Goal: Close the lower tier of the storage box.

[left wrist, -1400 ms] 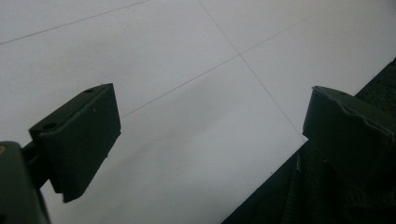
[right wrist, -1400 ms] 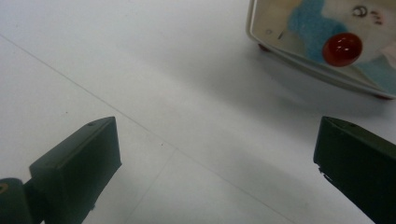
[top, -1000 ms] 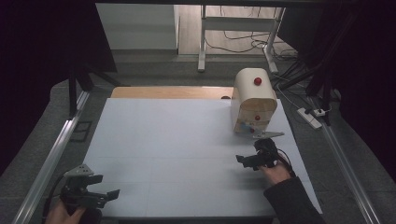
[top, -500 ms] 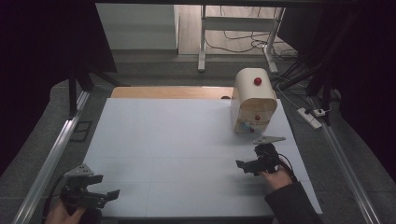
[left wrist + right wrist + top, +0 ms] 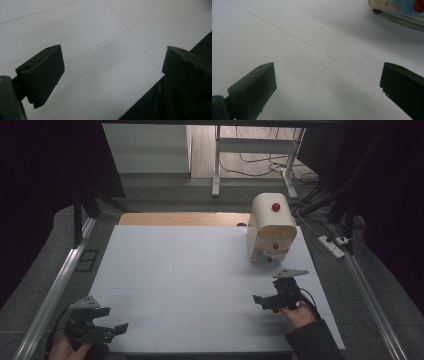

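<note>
High view: your right tongs [image 5: 265, 300], open and empty, sit just in front of the cream round-topped wooden box with red knobs [image 5: 270, 227] on the white desk [image 5: 175, 270]; your left tongs [image 5: 112, 330], also open, lie well apart from it.

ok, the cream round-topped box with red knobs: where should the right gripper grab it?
Probably the red knob on the cream round-topped box's upper front. It sticks out, small enough for the jaws. Come from the near side, where the open right gripper sits. The lower knobs look smaller and harder to pinch.
</note>
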Tool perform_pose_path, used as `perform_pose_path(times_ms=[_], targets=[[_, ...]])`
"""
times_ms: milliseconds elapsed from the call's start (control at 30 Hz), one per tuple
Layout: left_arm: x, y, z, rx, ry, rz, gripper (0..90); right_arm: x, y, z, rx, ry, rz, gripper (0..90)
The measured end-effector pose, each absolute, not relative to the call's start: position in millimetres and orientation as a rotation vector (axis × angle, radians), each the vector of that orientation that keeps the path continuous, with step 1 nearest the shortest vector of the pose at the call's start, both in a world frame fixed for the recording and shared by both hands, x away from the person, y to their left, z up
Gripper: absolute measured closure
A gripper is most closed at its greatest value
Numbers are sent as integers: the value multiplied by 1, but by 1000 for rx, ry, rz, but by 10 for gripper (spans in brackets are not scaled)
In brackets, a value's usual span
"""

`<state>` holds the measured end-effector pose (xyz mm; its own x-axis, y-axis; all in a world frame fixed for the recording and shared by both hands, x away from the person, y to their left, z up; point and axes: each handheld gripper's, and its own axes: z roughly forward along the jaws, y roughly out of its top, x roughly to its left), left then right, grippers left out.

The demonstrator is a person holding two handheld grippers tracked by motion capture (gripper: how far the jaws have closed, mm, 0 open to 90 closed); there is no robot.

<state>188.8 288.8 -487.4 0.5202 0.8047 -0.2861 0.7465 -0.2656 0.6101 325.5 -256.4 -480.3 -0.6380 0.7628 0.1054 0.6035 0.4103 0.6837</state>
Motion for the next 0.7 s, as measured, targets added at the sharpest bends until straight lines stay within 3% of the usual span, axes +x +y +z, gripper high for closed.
perform_pose_path(times_ms=[700], targets=[[189,289,-487,2047,1260,103,40,303,-261,-474,1192,2443,1048,0]])
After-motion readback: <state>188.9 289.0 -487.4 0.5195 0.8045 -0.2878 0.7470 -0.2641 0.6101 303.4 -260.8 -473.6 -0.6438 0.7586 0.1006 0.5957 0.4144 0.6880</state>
